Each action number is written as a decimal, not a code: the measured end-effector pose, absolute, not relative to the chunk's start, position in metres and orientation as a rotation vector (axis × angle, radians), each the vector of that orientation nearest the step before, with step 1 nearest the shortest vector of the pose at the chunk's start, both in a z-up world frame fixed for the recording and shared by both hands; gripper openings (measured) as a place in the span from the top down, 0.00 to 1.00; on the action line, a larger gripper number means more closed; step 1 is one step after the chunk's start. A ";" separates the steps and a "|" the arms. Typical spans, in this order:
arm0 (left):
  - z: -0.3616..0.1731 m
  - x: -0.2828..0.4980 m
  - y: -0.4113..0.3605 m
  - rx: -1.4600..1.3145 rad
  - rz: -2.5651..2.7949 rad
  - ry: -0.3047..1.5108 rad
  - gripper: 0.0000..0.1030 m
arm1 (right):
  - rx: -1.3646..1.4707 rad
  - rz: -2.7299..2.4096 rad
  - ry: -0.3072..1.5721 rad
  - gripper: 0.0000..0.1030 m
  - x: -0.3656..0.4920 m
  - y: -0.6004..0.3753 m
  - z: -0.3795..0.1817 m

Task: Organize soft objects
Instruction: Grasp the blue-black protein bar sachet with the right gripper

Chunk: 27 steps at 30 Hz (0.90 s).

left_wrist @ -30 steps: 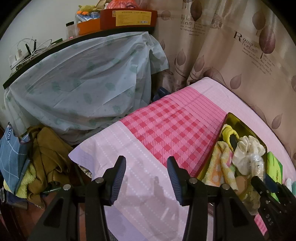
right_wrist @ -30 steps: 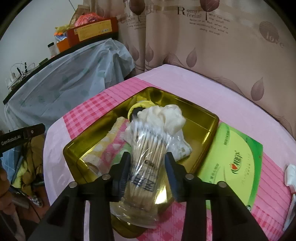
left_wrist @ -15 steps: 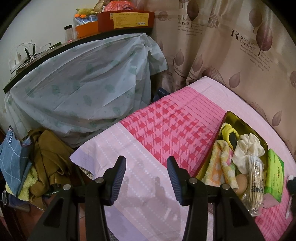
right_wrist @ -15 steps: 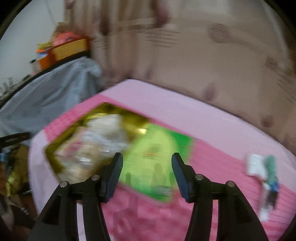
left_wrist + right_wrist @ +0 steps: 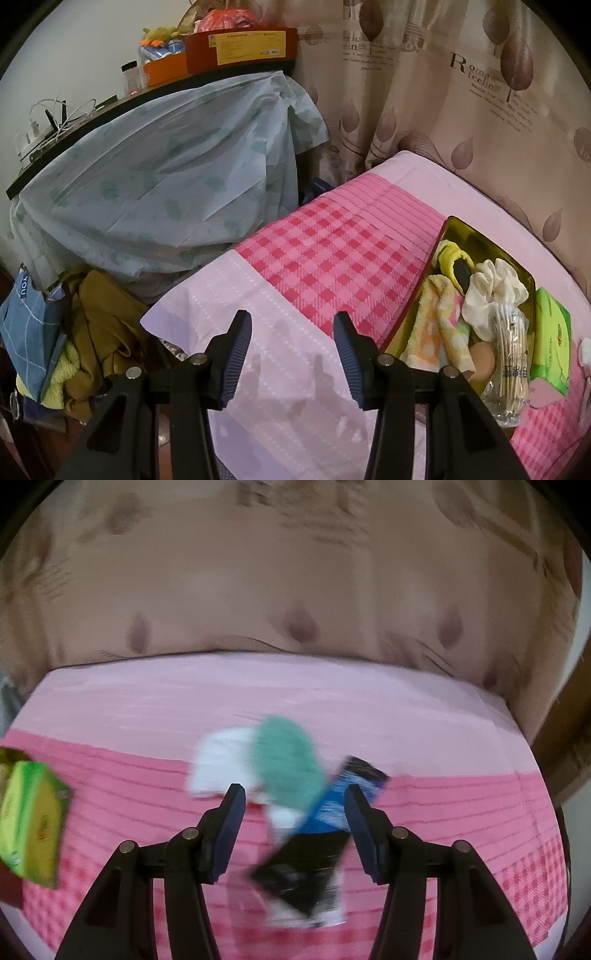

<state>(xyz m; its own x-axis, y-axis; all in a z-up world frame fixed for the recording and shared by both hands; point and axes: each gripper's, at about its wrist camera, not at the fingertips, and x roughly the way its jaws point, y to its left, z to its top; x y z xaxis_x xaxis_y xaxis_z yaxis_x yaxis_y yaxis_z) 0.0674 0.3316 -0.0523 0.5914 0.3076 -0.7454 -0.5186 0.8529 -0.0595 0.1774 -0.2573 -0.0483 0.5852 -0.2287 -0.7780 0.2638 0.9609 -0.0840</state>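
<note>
Lying on the pink checked bedspread [image 5: 461,812] just ahead of the empty, parted right gripper [image 5: 293,830]: green cloth [image 5: 284,764] over white cloth [image 5: 221,764], beside a blue-black packet [image 5: 321,834] running diagonally; left gripper [image 5: 292,363] farther, wide, empty, left of the gold tray [image 5: 491,247].

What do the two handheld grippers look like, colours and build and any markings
Both look alike. The left gripper and right gripper each have two black, angular plastic arms with triangular cut-outs, joined by round silver bolts. Each arm ends in a dark blue finger pad with fine ribbing on its inner face. No cables, markings, hands or sleeves show in either view.
</note>
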 end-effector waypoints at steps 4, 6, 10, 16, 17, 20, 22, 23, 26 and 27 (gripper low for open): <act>-0.052 0.069 0.326 -0.256 0.484 0.801 0.54 | 0.067 -0.322 0.960 0.49 0.188 -0.285 -0.067; -0.052 0.070 0.323 -0.243 0.481 0.799 0.54 | 0.077 -0.336 0.978 0.49 0.193 -0.293 -0.076; -0.053 0.072 0.319 -0.217 0.487 0.803 0.54 | 0.142 -0.322 1.022 0.49 0.204 -0.311 -0.089; -0.054 0.074 0.312 -0.182 0.494 0.805 0.54 | 0.135 -0.319 1.043 0.50 0.197 -0.326 -0.102; -0.053 0.075 0.310 -0.176 0.492 0.803 0.54 | 0.127 -0.316 1.043 0.51 0.194 -0.328 -0.102; -0.051 0.075 0.302 -0.141 0.485 0.794 0.54 | 0.092 -0.315 1.052 0.65 0.184 -0.336 -0.107; -0.047 0.074 0.292 -0.106 0.473 0.780 0.54 | 0.081 -0.290 1.027 0.66 0.177 -0.339 -0.107; -0.045 0.074 0.287 -0.090 0.466 0.774 0.54 | 0.063 -0.290 1.019 0.66 0.173 -0.339 -0.107; -0.038 0.071 0.263 -0.043 0.418 0.756 0.54 | 0.051 -0.278 0.986 0.68 0.159 -0.339 -0.108; -0.036 0.070 0.252 -0.038 0.383 0.751 0.54 | 0.039 -0.275 0.978 0.68 0.155 -0.337 -0.108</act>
<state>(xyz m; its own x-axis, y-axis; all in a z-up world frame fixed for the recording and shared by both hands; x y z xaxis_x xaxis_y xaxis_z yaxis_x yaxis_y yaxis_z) 0.0700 0.2522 -0.0362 0.6649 0.3259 -0.6720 -0.3526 0.9302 0.1022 0.1547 -0.3375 -0.1083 0.5271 -0.2128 -0.8227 0.2481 0.9645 -0.0905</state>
